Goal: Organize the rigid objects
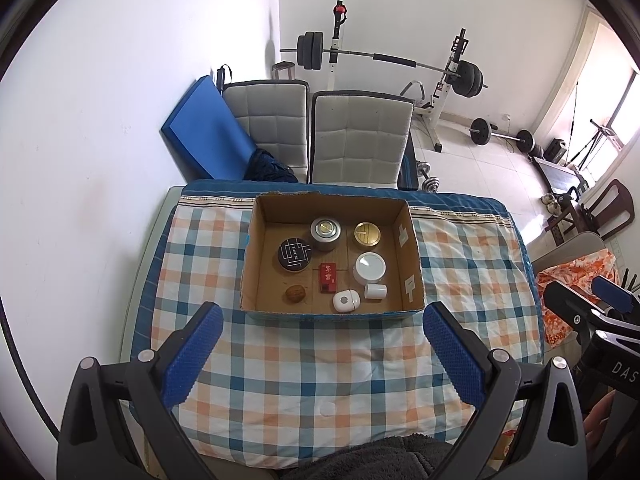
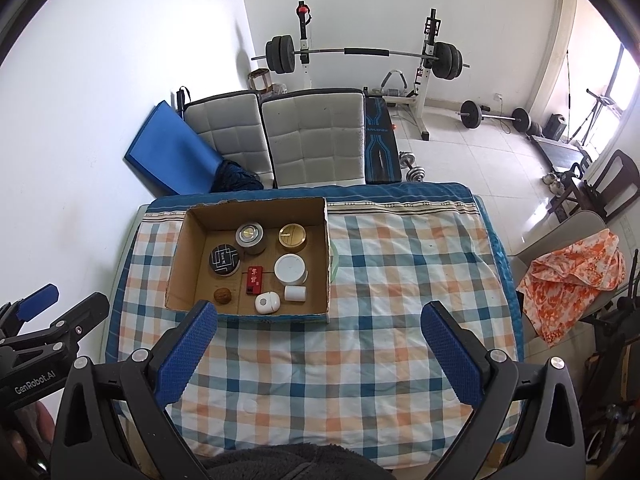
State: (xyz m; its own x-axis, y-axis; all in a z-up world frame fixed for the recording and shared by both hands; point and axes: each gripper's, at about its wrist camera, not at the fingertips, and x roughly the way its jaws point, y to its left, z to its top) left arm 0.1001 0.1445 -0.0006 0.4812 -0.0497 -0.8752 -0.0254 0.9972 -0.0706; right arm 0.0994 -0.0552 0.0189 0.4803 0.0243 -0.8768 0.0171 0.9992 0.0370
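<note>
Both tools hang above the near part of the checked cloth, each with its blue pads spread wide apart and nothing between them: the left tool (image 1: 322,344) faces the cardboard box (image 1: 414,276) almost head-on, while the right tool (image 2: 320,340) sits further right, so the box lies ahead of its left finger. Printed on the left tool's body, seen from the right wrist view, is "GenRobot.AI"; the letters "DAS" show on the right tool's body in the left wrist view.

Inside the open-topped box rest the rigid objects: a black round tin (image 1: 295,255) with white line lettering too small to read, a silver tin (image 1: 325,233), a gold-lidded tin (image 1: 367,234), a white round jar (image 1: 369,267), a red packet (image 1: 327,277) with pale characters I cannot read, a walnut (image 1: 295,293), a small white oval case (image 1: 346,301) and a white cylinder (image 1: 375,291) lying on its side. The black and silver tins seem to touch; the others sit apart.

The box stands toward the far left of the table (image 2: 400,280), its near wall just beyond the fingertips. Bare cloth stretches to the right of the box and across the near half.
</note>
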